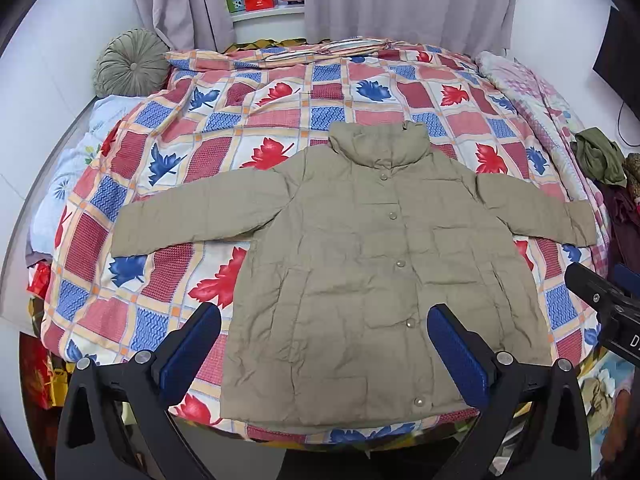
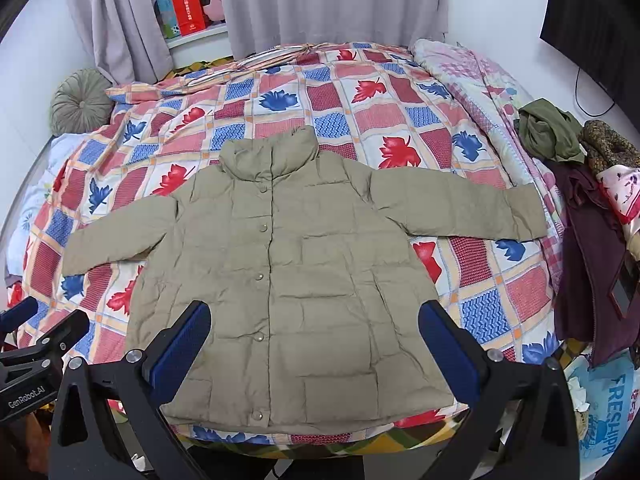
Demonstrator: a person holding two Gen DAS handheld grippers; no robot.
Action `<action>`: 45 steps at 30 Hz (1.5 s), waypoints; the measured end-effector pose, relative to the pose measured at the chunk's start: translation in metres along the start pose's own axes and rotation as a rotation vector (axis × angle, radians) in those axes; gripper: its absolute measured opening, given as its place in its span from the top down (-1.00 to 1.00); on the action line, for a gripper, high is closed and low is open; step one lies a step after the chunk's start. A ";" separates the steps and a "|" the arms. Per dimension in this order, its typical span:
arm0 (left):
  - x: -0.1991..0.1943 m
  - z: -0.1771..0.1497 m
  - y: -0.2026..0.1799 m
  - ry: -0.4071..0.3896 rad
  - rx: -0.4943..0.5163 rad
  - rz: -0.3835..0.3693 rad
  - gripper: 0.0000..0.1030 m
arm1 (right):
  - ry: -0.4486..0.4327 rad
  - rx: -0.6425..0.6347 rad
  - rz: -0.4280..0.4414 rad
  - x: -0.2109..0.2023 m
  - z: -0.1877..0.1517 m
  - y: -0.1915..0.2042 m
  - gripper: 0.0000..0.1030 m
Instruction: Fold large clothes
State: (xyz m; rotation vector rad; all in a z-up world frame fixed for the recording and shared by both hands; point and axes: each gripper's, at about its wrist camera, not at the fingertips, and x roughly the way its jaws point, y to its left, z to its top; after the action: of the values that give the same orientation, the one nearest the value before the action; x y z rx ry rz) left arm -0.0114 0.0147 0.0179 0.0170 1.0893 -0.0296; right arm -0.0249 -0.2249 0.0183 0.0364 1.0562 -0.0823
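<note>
Round cushion: grey-green pleated one, sitting at the far left corner of the bed against the wall.

Quilt: checked cover with red and blue leaves, spread over the whole bed, a bit rumpled toward the far left.

Left gripper: my left one hangs over the near edge of the bed, blue pads spread wide, nothing between them. From its camera the hem of the jacket sits right between the fingers but I'm not touching it.

Jacket: big khaki puffer, this is the thing I'm meant to fold. It lies flat, front up, in the middle of the quilt, snapped shut down the front, collar pointing to the far side, hem just at the near edge, both sleeves spread out to the sides.

Right gripper: same story, fingers wide apart and holding nothing, hovering over the lower part of the jacket. I can see its black body poking in at the right edge of the left camera too.

Clothes pile: heap at the right side of the bed, olive piece on top, dark maroon stuff under it.

Curtains: pale grey, behind the bed.
</note>
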 end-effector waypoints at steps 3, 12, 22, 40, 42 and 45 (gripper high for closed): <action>0.000 0.000 0.000 0.000 0.001 0.000 -1.00 | -0.001 0.001 0.000 0.001 0.000 0.000 -1.00; 0.001 -0.001 0.000 0.000 0.001 0.000 -1.00 | 0.000 0.000 0.001 0.001 0.000 0.001 -1.00; 0.000 -0.002 0.002 0.001 0.003 0.000 -1.00 | 0.000 0.002 -0.001 0.002 0.000 0.002 -1.00; 0.000 -0.002 0.002 0.004 0.003 0.002 -1.00 | 0.000 0.003 0.000 0.002 0.001 0.002 -1.00; 0.000 -0.002 0.001 0.004 0.003 0.002 -1.00 | 0.001 0.003 0.001 0.003 0.001 0.001 -1.00; 0.000 -0.002 0.001 0.004 0.002 0.002 -1.00 | 0.001 0.002 0.001 0.002 0.001 0.001 -1.00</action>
State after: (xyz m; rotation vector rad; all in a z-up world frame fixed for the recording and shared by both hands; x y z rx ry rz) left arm -0.0128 0.0160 0.0173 0.0202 1.0934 -0.0286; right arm -0.0233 -0.2236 0.0170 0.0390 1.0573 -0.0826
